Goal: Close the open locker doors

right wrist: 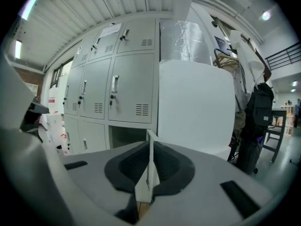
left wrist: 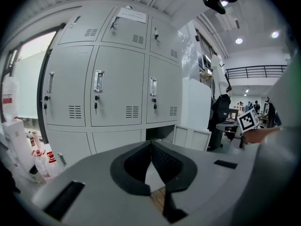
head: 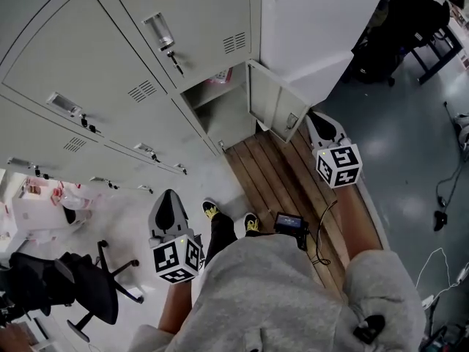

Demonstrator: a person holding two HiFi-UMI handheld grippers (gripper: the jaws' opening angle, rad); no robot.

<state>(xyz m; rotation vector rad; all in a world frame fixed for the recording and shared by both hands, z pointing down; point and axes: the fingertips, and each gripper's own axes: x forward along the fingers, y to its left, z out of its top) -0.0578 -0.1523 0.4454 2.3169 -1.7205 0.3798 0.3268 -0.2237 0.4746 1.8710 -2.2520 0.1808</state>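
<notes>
grey locker door (head: 272,105) open | right gripper (head: 312,116) fingers clamp its edge | left gripper (head: 167,195) fingers clenched, empty

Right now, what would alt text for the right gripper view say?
The open locker door stands edge-on between the right tool's jaws; whether they clamp it is unclear. Beyond: grey lockers, an open lower compartment and a white panel.
</notes>
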